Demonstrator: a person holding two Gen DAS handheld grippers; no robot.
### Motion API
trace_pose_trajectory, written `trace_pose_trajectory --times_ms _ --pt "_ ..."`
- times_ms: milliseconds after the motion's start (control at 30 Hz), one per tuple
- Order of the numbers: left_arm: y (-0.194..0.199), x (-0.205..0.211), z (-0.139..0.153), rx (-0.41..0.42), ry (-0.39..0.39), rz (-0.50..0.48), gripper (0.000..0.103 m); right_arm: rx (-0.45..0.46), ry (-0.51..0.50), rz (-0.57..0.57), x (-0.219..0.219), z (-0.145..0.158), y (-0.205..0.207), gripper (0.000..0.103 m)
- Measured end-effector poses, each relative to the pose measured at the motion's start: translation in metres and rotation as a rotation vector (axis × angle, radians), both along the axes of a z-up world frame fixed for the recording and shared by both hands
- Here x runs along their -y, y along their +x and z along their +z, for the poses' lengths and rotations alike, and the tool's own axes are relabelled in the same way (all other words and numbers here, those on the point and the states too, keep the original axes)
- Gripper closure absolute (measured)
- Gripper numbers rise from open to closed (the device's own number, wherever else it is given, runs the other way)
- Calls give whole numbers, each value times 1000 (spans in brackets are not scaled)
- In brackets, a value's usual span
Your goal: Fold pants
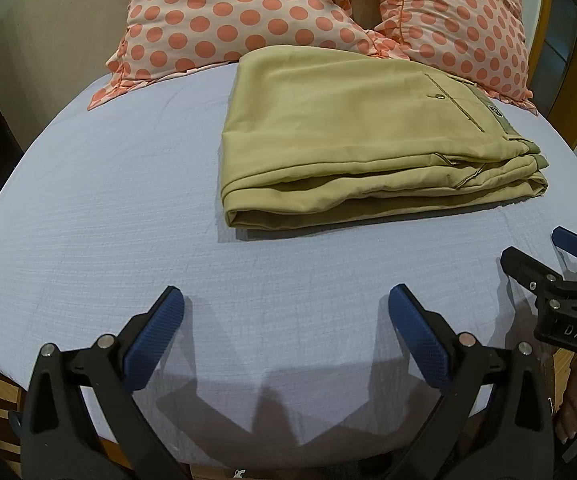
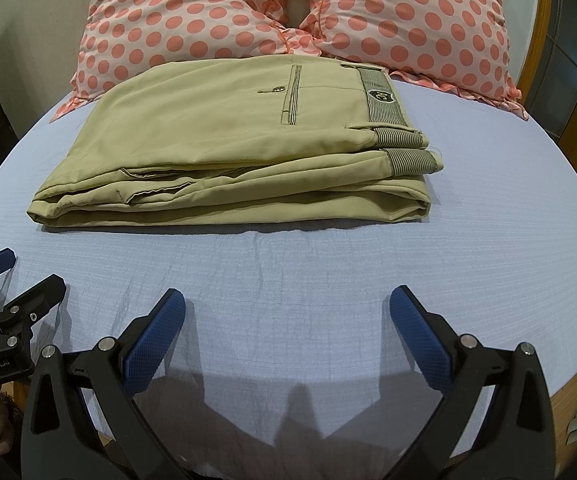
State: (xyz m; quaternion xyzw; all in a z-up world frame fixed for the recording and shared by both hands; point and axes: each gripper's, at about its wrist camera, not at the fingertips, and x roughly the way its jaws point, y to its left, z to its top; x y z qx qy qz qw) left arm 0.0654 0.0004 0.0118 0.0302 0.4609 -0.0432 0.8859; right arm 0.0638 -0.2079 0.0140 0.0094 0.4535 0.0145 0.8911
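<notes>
Pale blue bedding covers the bed (image 1: 128, 208), and two pink pillows (image 2: 192, 16) with coral dots lean at its head. Just in front of them lie the pants (image 2: 224, 136), khaki, already folded into a compact stack of several layers, waistband to the right and the buttoned back pocket facing up; their far edge seems to touch the pillows. Both tools hover low over the bare sheet near the foot edge, well apart from the cloth. The left gripper (image 1: 286, 320) has its fingers (image 1: 156, 332) spread wide with nothing between them, and the right gripper (image 2: 288, 320) is likewise released and empty. Judging by the tidy stack, the folding itself looks finished, and the step in hand is pulling away or checking the result. Any next move would call only for a light touch: perhaps squaring the slightly uneven near edges, where lower layers stick out, without dragging the top layer askew.
</notes>
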Motion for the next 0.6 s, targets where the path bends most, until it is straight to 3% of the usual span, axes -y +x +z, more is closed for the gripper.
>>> trace_pose_trajectory --times_ms 600 --pt "4 2 1 -20 2 5 2 1 0 0 0 0 0 1"
